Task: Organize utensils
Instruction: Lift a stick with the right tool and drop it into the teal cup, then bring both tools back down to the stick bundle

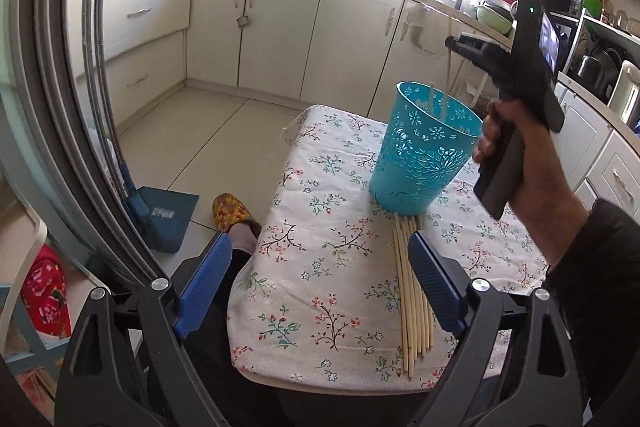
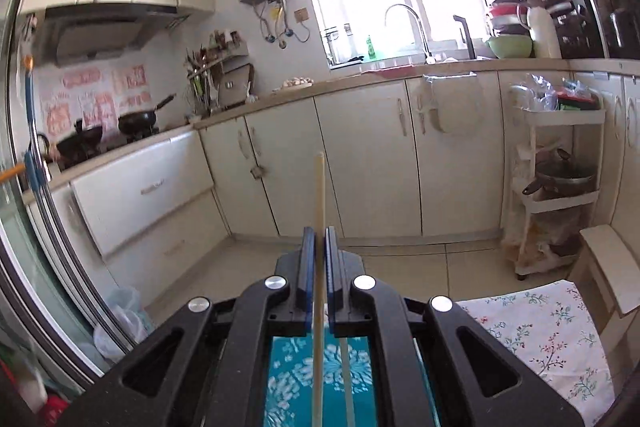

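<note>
Presently, the left gripper (image 1: 318, 277) is hovering low over the near part of the floral tablecloth (image 1: 320, 307), its blue jaws standing wide with nothing pressed between them. A bundle of wooden chopsticks (image 1: 412, 291) is lying on the cloth, its far ends running up to the foot of the blue basket (image 1: 424, 147); the right blue pad is overlapping part of the bundle, so contact there cannot be judged. The basket is standing upright on the cloth, and two thin sticks are showing inside it, their lower parts hidden by its wall.

The right gripper (image 2: 319, 233) is being held above the basket by a person's hand (image 1: 520, 155), and its jaws are clamping narrowly on a single chopstick (image 2: 319, 195). That stick is pointing ahead past the fingertips, while its rear end is running off the lower edge of the right wrist view. Below the gripper body, only a cropped patch of the basket's pattern is showing. In the left wrist view the right gripper's fingertips are small and dark, and the held stick cannot be made out.
</note>
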Tool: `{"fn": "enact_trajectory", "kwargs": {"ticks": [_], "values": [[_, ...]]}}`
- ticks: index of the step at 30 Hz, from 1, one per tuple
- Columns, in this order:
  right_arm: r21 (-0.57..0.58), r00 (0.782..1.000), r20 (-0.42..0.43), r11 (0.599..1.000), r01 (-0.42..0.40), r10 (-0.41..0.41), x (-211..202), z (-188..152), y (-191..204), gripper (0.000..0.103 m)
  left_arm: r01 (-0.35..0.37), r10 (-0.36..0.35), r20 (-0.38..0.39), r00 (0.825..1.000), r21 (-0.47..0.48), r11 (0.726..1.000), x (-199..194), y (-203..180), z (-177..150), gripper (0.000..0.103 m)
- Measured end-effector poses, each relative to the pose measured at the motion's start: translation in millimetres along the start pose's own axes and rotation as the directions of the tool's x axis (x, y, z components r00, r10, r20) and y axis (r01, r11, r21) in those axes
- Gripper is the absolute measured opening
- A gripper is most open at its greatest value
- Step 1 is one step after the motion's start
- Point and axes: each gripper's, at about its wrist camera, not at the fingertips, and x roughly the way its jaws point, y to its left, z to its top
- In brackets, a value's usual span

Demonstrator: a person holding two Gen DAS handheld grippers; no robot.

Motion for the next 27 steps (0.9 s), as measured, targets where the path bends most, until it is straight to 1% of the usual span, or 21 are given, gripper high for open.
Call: {"fn": "enact_trajectory", "kwargs": {"ticks": [4,6,8,12,15,17,19,23,27], "values": [[-0.057,0.999,-0.044,0.998,-0.001,-0.001,-10.6,-17.5,7.7,0.006,0.017,-0.017,0.024,1.000,-0.015,1.000,-13.0,1.0,0.5,0.086],[-0.069,0.999,-0.048,0.998,-0.004,0.000,-19.8,-20.3,9.2,0.009,0.018,-0.018,0.040,0.999,-0.010,1.000,-20.3,0.5,0.6,0.087],[-0.059,0.999,-0.044,0.998,-0.006,0.003,-34.0,-21.8,9.3,0.018,0.023,-0.022,0.055,0.998,-0.014,1.000,-28.5,1.3,1.0,0.087],[-0.033,1.000,-0.023,0.999,-0.017,0.016,-75.9,-23.2,8.2,0.026,0.030,-0.027,0.085,0.996,-0.027,0.999,-43.9,5.7,0.9,0.088],[-0.021,0.999,-0.028,0.999,-0.024,0.023,-101.4,-30.5,8.4,0.030,0.037,-0.034,0.096,0.995,-0.033,0.999,-52.9,8.1,-0.3,0.089],[-0.018,0.999,-0.044,1.000,-0.021,0.021,-118.5,-39.8,9.2,0.037,0.042,-0.039,0.101,0.994,-0.030,0.999,-57.8,8.6,-2.0,0.090],[-0.015,0.998,-0.066,1.000,-0.016,0.015,-131.6,-51.0,9.4,0.039,0.047,-0.044,0.102,0.994,-0.026,0.999,-60.9,7.1,-3.9,0.091],[-0.003,0.991,-0.134,1.000,0.000,-0.001,-146.1,-76.9,9.4,0.039,0.055,-0.052,0.099,0.994,-0.019,0.998,-64.8,4.7,-7.2,0.092],[0.013,0.979,-0.202,1.000,0.023,-0.020,-148.1,-99.1,6.9,0.039,0.060,-0.058,0.101,0.993,-0.017,0.998,-69.2,4.3,-8.8,0.093]]}}
